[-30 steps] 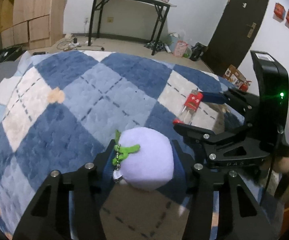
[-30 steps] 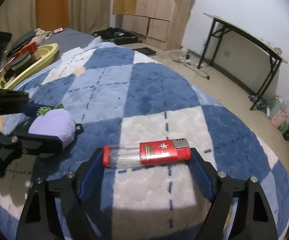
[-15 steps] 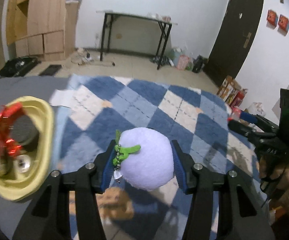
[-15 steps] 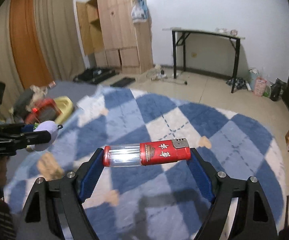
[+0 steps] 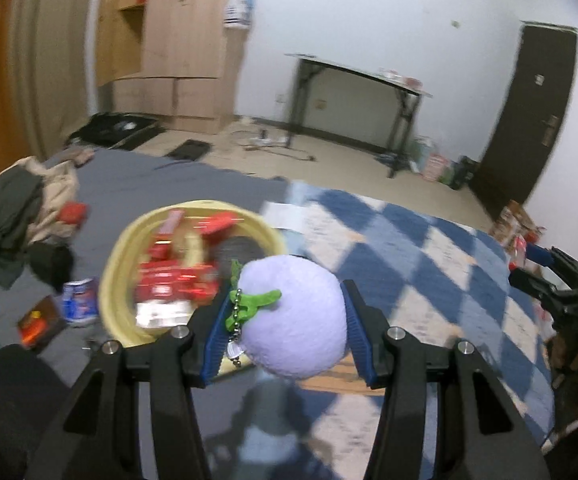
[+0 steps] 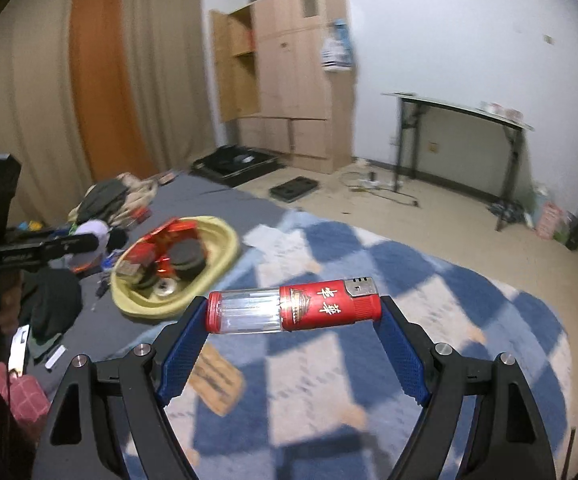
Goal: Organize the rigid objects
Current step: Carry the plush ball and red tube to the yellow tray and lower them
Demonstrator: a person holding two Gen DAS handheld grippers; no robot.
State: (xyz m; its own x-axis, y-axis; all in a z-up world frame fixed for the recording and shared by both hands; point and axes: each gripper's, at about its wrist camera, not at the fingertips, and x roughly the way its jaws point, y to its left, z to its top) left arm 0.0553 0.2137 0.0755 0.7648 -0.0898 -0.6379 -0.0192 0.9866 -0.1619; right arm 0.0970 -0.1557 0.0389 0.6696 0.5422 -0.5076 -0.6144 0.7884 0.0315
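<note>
My left gripper (image 5: 285, 334) is shut on a round lilac plush ball (image 5: 295, 316) with a green leaf and a small chain, held in the air just right of a yellow basin (image 5: 117, 276). The basin lies on the grey bed cover and holds red packets and dark round things. My right gripper (image 6: 293, 312) is shut on a large red and clear lighter (image 6: 293, 307), gripped end to end and lying crosswise, above the blue and white checked blanket (image 6: 429, 292). In the right wrist view the yellow basin (image 6: 225, 256) sits ahead to the left, and the left gripper (image 6: 85, 242) with the ball is beyond it.
A heap of clothes (image 5: 21, 208) lies left of the basin, with a small can (image 5: 79, 300) and a red packet (image 5: 37, 322) beside it. A brown card (image 6: 217, 376) lies on the blanket. A wooden wardrobe (image 6: 289, 80), a black-legged table (image 5: 361, 104) and a dark door (image 5: 529, 120) stand behind.
Both grippers have risen and swung left, each keeping its object. The yellow basin has come from the left edge to just ahead of the plush ball, and more of the room shows.
</note>
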